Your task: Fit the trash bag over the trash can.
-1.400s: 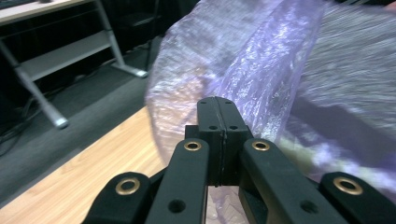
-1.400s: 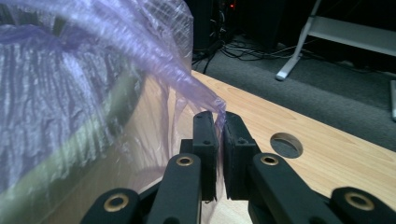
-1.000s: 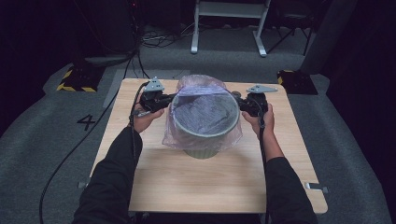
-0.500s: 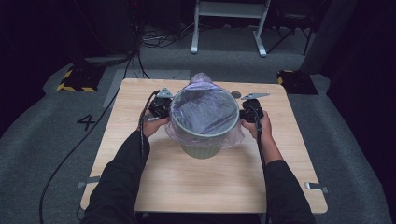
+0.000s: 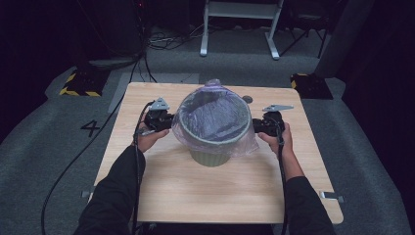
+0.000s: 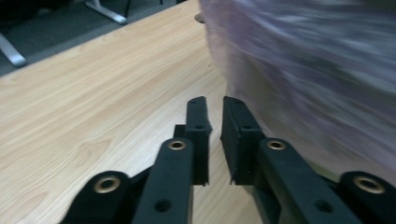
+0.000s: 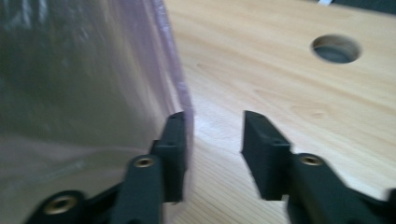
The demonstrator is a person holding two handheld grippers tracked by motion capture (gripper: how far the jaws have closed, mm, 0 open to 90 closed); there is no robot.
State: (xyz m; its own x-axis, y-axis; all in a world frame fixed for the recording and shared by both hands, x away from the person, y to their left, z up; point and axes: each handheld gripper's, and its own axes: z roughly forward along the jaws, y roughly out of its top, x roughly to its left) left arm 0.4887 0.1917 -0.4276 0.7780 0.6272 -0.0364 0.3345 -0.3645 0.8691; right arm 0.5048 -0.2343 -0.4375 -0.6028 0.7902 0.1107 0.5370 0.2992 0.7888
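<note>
Both forearms reach forward over the desk (image 5: pixel 161 186), one at each side of the green bin (image 5: pixel 210 155) standing mid-desk. The left tool (image 5: pixel 166 120), jaws just parted to a narrow gap, and the right tool (image 5: pixel 259 125), just opened wider, grip nothing. The purple bag (image 5: pixel 215 117) lining the bin looks light, limp and slippery; best pinched at its overhanging skirt.
</note>
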